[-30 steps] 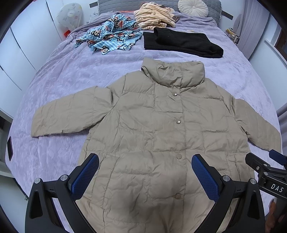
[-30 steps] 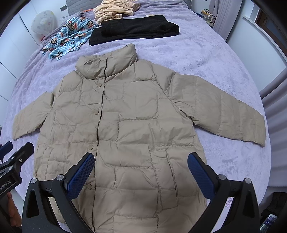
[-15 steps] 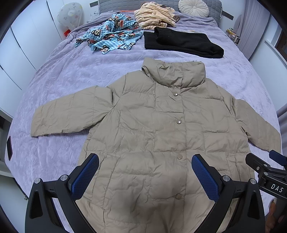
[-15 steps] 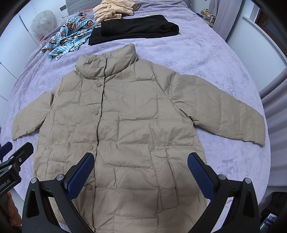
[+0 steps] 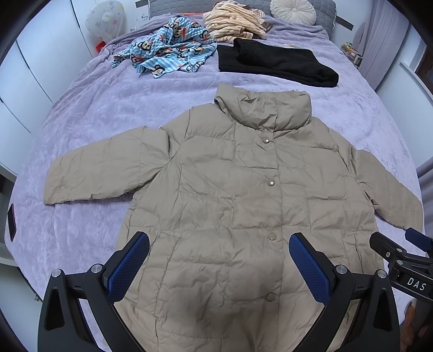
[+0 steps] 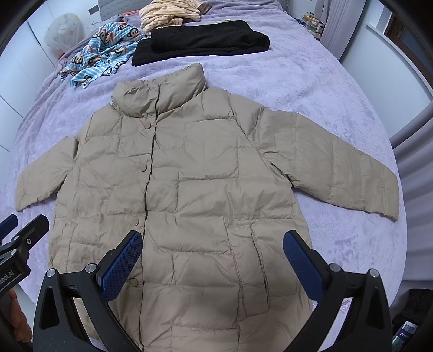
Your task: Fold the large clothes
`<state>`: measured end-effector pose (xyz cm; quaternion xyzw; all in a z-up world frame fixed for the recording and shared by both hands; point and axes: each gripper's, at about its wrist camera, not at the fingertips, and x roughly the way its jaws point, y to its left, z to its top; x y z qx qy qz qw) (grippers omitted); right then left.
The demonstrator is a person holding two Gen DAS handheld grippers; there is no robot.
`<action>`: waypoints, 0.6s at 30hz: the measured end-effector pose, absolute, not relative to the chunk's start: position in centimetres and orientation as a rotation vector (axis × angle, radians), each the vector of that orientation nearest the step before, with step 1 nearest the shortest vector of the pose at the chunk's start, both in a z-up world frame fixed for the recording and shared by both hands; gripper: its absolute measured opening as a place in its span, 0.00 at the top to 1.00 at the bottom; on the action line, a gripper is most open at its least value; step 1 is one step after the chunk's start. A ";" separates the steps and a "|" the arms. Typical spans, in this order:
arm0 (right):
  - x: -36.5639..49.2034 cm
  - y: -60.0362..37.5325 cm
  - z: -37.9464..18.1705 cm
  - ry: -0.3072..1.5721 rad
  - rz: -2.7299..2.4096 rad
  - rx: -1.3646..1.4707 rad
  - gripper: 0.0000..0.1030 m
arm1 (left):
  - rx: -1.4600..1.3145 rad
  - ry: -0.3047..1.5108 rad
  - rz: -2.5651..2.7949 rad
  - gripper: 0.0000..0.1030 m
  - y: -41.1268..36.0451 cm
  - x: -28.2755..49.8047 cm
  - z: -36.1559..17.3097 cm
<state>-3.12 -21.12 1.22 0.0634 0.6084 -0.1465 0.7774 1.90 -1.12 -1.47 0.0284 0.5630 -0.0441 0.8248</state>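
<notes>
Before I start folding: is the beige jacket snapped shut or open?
Shut. The beige jacket lies spread flat, both sleeves out, front panels meeting along the snap line.

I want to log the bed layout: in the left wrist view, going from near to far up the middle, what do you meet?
Left gripper → beige puffer jacket → folded black garment → cream striped garment → round cushion.

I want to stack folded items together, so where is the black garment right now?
In the left wrist view the black garment lies folded at the far side of the bed, just beyond the beige jacket collar, right of the blue monkey-print fabric.
</notes>
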 end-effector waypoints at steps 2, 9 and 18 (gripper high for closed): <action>-3.1 -21.0 1.2 1.321 -0.320 0.140 0.00 | 0.055 1.200 -0.095 0.00 -0.9 2.0 -1.4; -2.9 -20.6 1.0 1.328 -0.334 0.125 0.00 | 0.035 1.215 -0.109 0.00 0.0 2.1 -2.1; -2.8 -19.8 1.1 1.330 -0.356 0.114 0.00 | 0.028 1.202 -0.117 0.00 1.2 2.1 -1.8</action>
